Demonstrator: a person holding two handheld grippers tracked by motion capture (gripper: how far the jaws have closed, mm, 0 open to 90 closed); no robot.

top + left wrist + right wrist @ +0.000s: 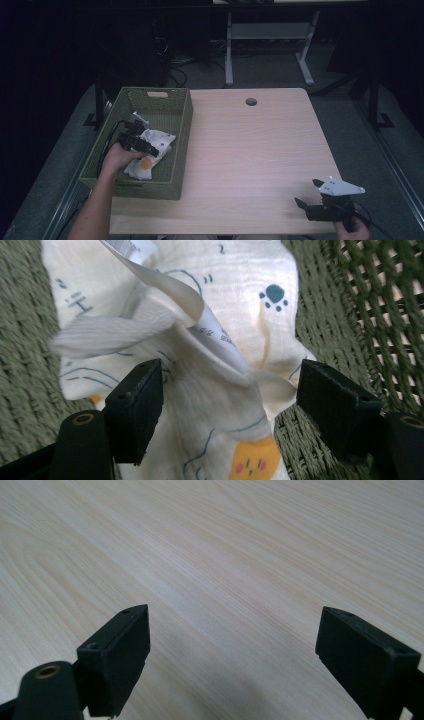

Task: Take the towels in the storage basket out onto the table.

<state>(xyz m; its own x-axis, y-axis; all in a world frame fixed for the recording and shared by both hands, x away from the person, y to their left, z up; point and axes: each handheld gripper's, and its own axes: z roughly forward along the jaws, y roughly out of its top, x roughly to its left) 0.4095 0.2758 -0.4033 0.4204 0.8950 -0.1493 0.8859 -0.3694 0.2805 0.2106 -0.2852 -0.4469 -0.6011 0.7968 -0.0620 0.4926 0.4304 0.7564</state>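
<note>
A cream cloth (pixel 150 155) printed with paw marks and an orange face lies crumpled in the green woven basket (pixel 182 112) at the table's left. In the left gripper view the cloth (pixel 220 305) carries a white label, and my left gripper (pixel 230 395) is open, its jaws standing either side of a fold of the cloth. Seen from the high view, my left gripper (pixel 145 145) is inside the basket, on top of the cloth. My right gripper (pixel 308 192) is open low over the bare table near its front right corner, with nothing between the jaws (pixel 235 645).
The light wood table (pixel 250 150) has a round cable hole (pixel 251 101) near its far edge. Beyond the table, desk legs (pixel 229 50) and cables stand on the dark floor. A grey plate (pixel 341 187) tops the right gripper.
</note>
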